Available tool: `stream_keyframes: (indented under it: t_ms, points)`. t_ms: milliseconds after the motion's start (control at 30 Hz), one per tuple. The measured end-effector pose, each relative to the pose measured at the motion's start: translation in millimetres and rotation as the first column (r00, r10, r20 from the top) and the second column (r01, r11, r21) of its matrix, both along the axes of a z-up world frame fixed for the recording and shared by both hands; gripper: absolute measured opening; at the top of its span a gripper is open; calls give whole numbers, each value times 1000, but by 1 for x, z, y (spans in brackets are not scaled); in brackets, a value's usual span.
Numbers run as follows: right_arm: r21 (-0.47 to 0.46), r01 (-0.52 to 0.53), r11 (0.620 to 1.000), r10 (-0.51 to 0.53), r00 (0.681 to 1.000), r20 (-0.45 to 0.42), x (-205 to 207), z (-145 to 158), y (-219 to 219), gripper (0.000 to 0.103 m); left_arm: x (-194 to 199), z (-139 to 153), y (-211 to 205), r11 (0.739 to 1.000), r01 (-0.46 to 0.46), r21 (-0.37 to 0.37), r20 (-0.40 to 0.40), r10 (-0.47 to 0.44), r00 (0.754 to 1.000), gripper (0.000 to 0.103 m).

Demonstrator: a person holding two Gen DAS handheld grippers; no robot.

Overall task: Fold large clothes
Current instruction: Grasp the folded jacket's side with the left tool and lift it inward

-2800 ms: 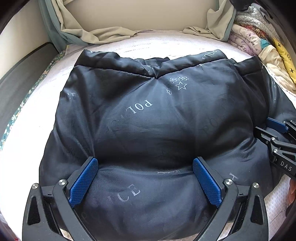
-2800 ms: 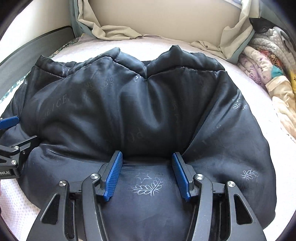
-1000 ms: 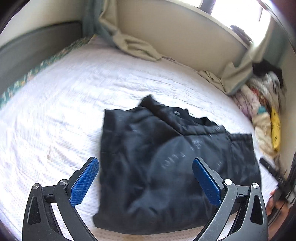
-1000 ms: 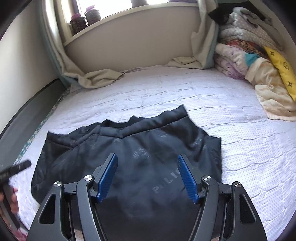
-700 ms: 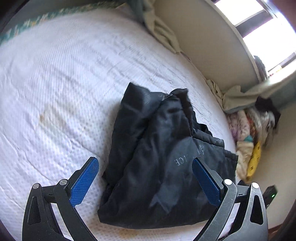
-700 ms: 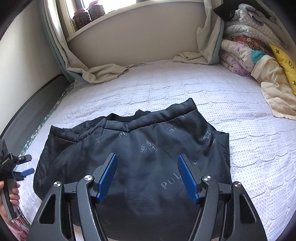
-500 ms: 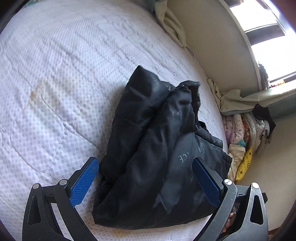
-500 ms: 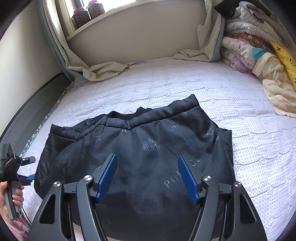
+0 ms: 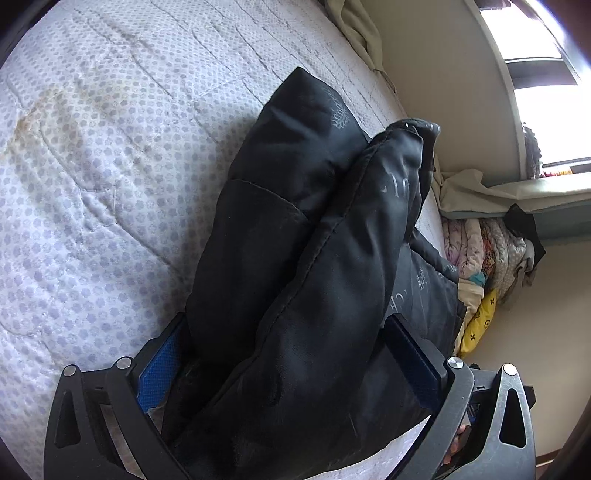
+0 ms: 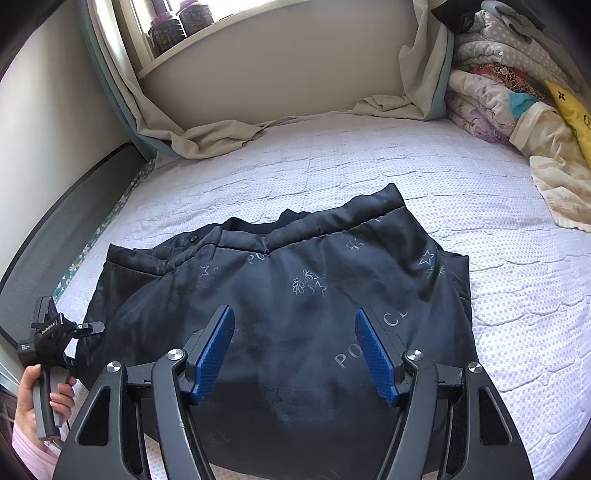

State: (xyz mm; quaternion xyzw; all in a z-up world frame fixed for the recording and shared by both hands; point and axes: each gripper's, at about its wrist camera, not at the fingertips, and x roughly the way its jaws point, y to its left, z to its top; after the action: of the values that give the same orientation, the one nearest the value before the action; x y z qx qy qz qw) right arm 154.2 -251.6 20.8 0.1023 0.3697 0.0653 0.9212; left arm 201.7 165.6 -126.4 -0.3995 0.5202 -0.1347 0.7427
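Folded black padded jacket point(image 10: 295, 295) lying on a quilted white mattress point(image 10: 498, 258), close to the mattress's near edge and left of its middle; pale printed lettering, stars and leaf sprigs cover the lining that faces up.

Right gripper point(image 10: 295, 350) — held above the near part of the jacket, pointing down and forward. Its blue pads point(image 10: 216, 350) stand apart at a moderate width with only the jacket's surface seen between and beyond them; nothing is pinched.

Left gripper point(image 9: 291, 365) — turned on its side at the jacket's left end, near the mattress's near left corner. Its jaws are spread wide and the thick stacked layers of the jacket fill the gap between them. One blue pad point(image 9: 159, 369) sits against the lower layers; whether the pads actually press on the cloth cannot be told. In the right wrist view the same tool point(image 10: 55, 332) appears at the left margin, gripped by a hand point(image 10: 33, 402) with a pink sleeve point(image 10: 26, 454).

Surroundings: beige curtains point(image 10: 207, 136) pooled on the mattress's far edge below a window sill bearing two dark jars point(image 10: 181, 22); a pile of folded bedding point(image 10: 517, 96) in the far right corner, including a yellow patterned piece point(image 10: 570, 107).
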Motion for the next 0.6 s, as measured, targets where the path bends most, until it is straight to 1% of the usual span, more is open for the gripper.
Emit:
stream_keyframes:
  t_ms: [67, 133, 167, 300, 333, 400, 500, 567, 600]
  points:
    - [9, -8, 1000, 8, 1000, -7, 1, -1, 2, 67, 1, 2, -6, 1000, 12, 21, 7, -12, 1000, 102]
    - [18, -17, 1000, 18, 1000, -15, 2, -3, 4, 67, 1, 5, -12, 998, 27, 57, 14, -27, 1000, 98]
    - [20, -23, 1000, 23, 1000, -18, 2, -3, 6, 67, 1, 6, -15, 997, 31, 65, 15, -32, 999, 92]
    - [10, -52, 999, 52, 998, -23, 2, -5, 16, 67, 2, 7, -18, 999, 24, 41, 17, -25, 1000, 75]
    - [8, -59, 998, 59, 998, -23, 2, -6, 18, 67, 2, 7, -19, 999, 24, 36, 20, -25, 999, 73]
    - [2, -76, 997, 76, 997, -26, 2, -7, 24, 67, 0, 7, -17, 999, 29, 35, 30, -30, 999, 65]
    - [-16, -105, 994, 105, 994, -26, 2, -9, 34, 66, 0, 12, -21, 999, 32, 39, 44, -33, 998, 58]
    - [-41, -125, 991, 124, 992, -22, 2, -9, 42, 66, -1, 15, -20, 999, 28, 33, 49, -30, 998, 56]
    - [-66, -140, 988, 139, 990, -16, 2, -10, 49, 64, -1, 16, -20, 999, 28, 34, 54, -29, 998, 54]
